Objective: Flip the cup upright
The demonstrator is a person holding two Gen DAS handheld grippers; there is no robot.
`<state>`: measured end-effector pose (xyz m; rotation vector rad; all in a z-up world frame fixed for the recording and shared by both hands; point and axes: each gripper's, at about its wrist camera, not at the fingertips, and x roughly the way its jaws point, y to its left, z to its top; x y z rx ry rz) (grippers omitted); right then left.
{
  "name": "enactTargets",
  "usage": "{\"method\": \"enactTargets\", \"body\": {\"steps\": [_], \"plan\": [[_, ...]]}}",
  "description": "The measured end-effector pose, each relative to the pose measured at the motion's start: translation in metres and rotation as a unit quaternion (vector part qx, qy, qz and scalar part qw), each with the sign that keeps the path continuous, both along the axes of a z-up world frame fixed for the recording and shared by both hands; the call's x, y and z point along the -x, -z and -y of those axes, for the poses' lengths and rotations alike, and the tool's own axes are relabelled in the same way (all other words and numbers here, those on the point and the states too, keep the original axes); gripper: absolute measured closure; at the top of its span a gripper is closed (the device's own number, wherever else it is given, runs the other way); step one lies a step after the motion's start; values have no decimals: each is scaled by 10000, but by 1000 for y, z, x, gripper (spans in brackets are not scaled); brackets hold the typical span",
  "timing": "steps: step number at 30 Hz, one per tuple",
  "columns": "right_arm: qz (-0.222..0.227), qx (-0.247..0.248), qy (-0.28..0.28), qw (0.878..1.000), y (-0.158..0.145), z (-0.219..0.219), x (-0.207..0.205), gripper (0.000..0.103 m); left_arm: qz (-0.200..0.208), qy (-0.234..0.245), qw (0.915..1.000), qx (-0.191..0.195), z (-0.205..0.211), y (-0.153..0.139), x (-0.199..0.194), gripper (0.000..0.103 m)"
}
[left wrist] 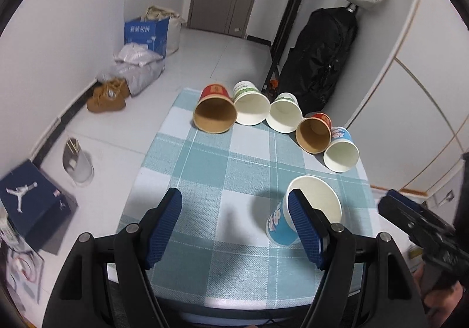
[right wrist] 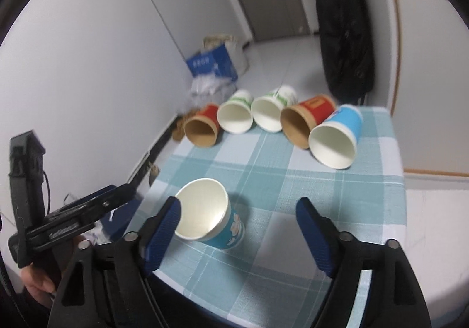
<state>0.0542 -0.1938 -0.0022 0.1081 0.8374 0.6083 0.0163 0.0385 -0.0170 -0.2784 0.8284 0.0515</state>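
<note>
Right wrist view: my right gripper (right wrist: 237, 228) stands wide open over the near part of the checked tablecloth (right wrist: 337, 199)

The nearest blue cup (right wrist: 217, 218) stands upright, slightly tilted, mouth up, just inside my left finger (right wrist: 164, 228), which overlaps its rim; I cannot tell if they touch. The right finger (right wrist: 315, 232) is well apart from it. Five cups lie on their sides in a row at the far edge, mouths toward me: red cup (right wrist: 202, 129), two green-printed white cups (right wrist: 236, 117) and (right wrist: 271, 114), second red cup (right wrist: 304, 121), second blue cup (right wrist: 335, 139). My left gripper (right wrist: 96, 205) enters at the left edge; I cannot tell its jaw state
</note>
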Motion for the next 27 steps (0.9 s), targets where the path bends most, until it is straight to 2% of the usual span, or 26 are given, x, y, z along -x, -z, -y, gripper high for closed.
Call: {"method": "enactTargets", "body": {"steps": [5, 9, 15, 19, 27], "plan": [[552, -135, 95, 9983, -4, 1, 26, 16, 405, -13, 9989, -249, 7, -9, 11, 32], [913, -307, 286, 9949, -9, 8, 43, 5, 524, -76, 9982, -273, 7, -12, 15, 32], [1363, -268, 401, 9895, -14, 7, 57, 5, 700, -99, 9965, -443, 14, -14, 21, 32], [1511, -210, 358, 9876, -15, 5, 63, 5, 756, 18, 9956, -555, 23, -13, 23, 32], [1536, -204, 362, 9873, -12, 6, 66, 5, 763, 118, 9947, -680, 31, -13, 25, 32]]}}
